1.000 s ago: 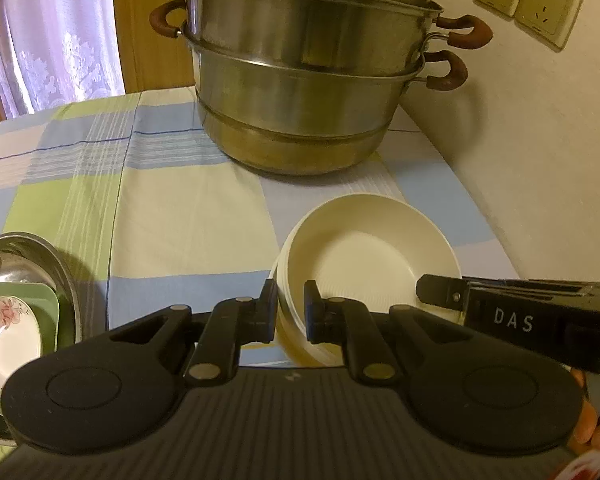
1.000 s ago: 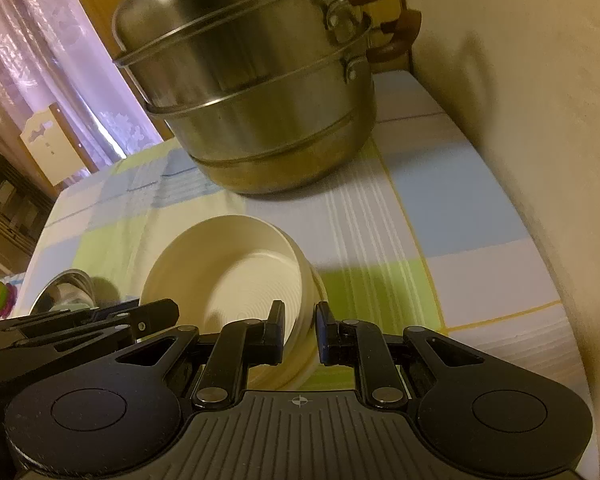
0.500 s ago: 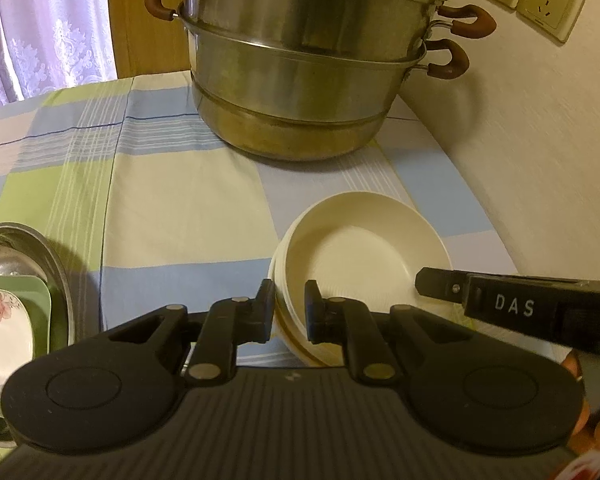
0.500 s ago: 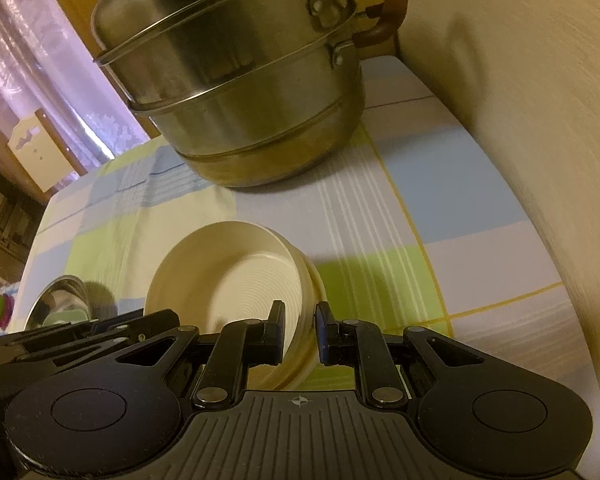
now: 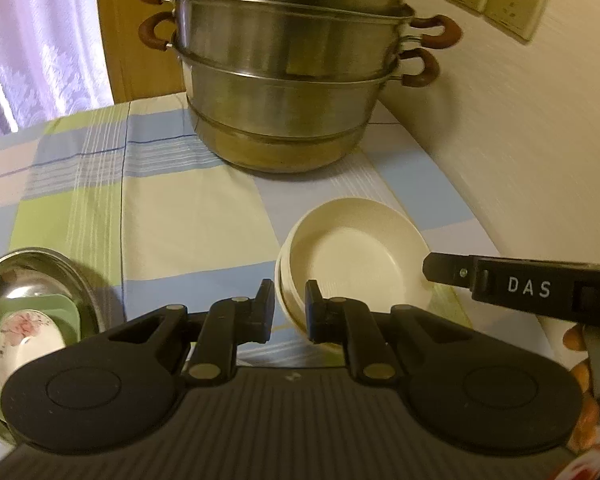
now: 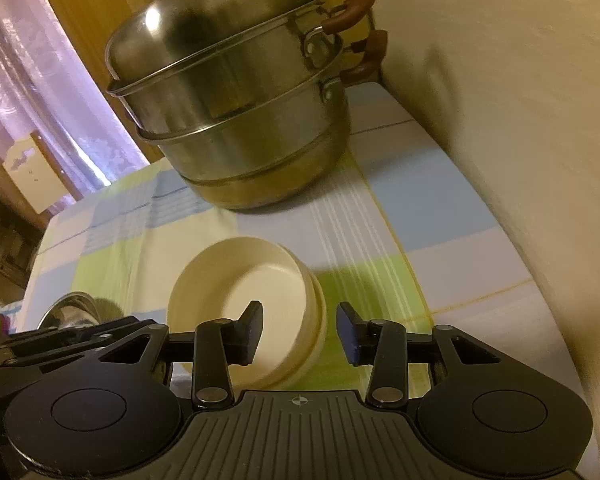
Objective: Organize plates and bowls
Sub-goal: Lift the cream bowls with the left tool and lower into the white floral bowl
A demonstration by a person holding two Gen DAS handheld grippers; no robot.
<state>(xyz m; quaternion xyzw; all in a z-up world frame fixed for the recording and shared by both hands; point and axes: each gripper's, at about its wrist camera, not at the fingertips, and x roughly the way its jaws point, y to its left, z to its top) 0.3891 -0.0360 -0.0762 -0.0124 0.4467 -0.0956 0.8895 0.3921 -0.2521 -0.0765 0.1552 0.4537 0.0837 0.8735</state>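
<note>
We've got the left tongs (image 5: 287, 307) nipped nearly shut on the near rim of the cream bowls (image 5: 356, 258), which sit nested on the checked counter (image 5: 188, 216) in front of the steel steamer pot (image 5: 288, 92). Our right tongs (image 6: 299, 334) have just been opening; they now straddle the bowls' opposite rim without pressing it. At far left, a steel basin (image 5: 40, 264) holds a flowered dish (image 5: 22, 338).

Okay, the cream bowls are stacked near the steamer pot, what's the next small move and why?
Probably open the left tongs and draw back. They pinch the near rim of the nested round cream plastic bowls, while the right tongs have just been opening and straddle the far rim without pressing it.
</note>
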